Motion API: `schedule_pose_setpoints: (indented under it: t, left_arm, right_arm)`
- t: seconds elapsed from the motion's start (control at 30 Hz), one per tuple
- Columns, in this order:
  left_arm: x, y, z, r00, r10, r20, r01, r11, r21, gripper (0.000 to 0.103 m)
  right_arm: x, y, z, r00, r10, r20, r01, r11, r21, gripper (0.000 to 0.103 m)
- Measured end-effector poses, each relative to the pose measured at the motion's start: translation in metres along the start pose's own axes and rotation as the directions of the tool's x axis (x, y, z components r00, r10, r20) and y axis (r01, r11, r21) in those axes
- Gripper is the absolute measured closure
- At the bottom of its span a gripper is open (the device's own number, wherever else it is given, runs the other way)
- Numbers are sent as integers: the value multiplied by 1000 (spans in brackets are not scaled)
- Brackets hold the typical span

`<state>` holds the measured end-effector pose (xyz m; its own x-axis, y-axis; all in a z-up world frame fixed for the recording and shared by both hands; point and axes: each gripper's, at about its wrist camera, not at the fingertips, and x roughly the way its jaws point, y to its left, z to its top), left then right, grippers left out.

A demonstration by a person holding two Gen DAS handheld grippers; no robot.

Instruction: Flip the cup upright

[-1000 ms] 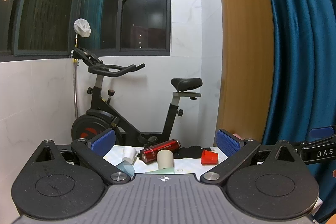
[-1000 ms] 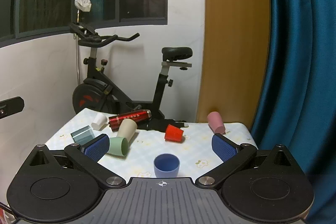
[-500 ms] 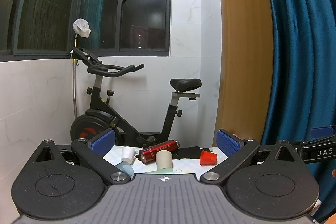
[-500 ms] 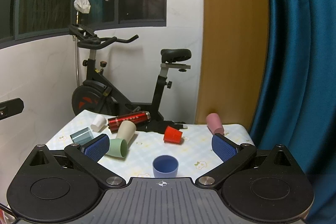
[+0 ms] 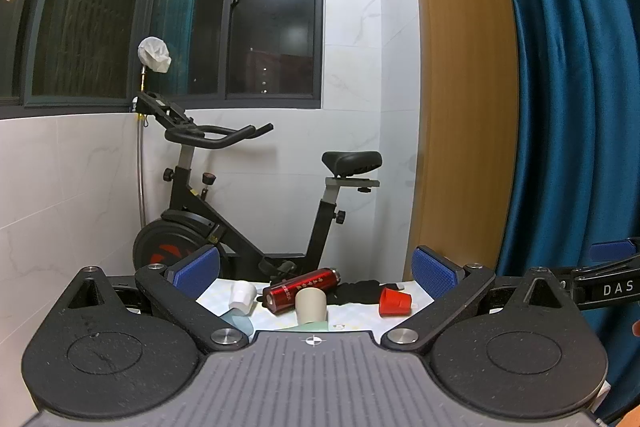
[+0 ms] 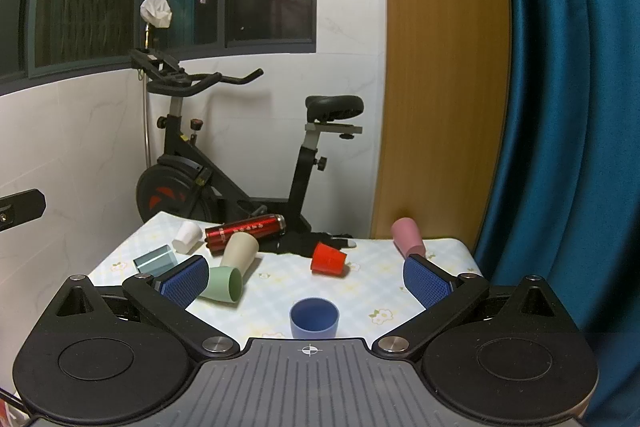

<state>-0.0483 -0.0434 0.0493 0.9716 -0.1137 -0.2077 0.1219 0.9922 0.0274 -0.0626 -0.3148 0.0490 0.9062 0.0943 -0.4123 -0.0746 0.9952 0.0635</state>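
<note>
Both grippers idle above the near edge of the surface (image 6: 372, 291), nothing in hand.

Right gripper (image 6: 308, 277): fingers wide open, blue pads (image 6: 426, 283) at lower left and lower right of the frame, holding nothing. Blue cup (image 6: 314, 317) sits upright, bottom centre of the right wrist view, between the fingers but apart from both pads.

Other cups in the right view, all tipped over:
- green cup (image 6: 222, 283) on its side, lower left, mouth facing right, just behind the left pad
- beige cup (image 6: 240, 251) tilted, leaning against the green cup, just in front of the red bottle (image 6: 245, 229)
- white cup (image 6: 187, 236) on its side, left of the bottle
- red cup (image 6: 328, 258) on its side, centre
- pink cup (image 6: 408, 238) on its side, right, near the far edge

Clear block (image 6: 155, 258) lies at left. Black glove (image 6: 316, 242) lies behind the red cup. Exercise bike (image 6: 224, 163) stands behind the surface; blue curtain (image 6: 568, 107) fills the right side.

Left gripper (image 5: 316, 273): fingers wide open, empty. Its view is low; only the far strip of the surface shows at bottom centre, with the white, beige and red cups and the bottle. Blue cup not visible there.
</note>
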Motion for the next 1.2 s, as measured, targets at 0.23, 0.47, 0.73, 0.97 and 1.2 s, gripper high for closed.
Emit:
schedule_pose_setpoints:
  t: [0.23, 0.47, 0.73, 0.97, 1.2]
  left_arm:
    - [0, 0, 0, 1000, 0, 0, 0, 1000, 0, 0]
    - [0, 0, 0, 1000, 0, 0, 0, 1000, 0, 0]
    - [0, -1, 0, 1000, -1, 1, 1, 1000, -1, 0]
    - [1, -3, 0, 1000, -9, 3, 9, 1000, 0, 0]
    - [1, -1, -2, 1000, -18, 2, 18, 1000, -5, 0]
  right_arm:
    - [0, 0, 0, 1000, 0, 0, 0, 1000, 0, 0]
    - [0, 0, -1, 1000, 0, 1, 0, 1000, 0, 0]
    - [0, 0, -1, 1000, 1, 1, -1, 1000, 0, 0]
    - [0, 0, -2, 1000, 0, 1, 0, 1000, 1, 0]
    - [0, 0, -2, 1000, 1, 2, -1, 1000, 1, 0]
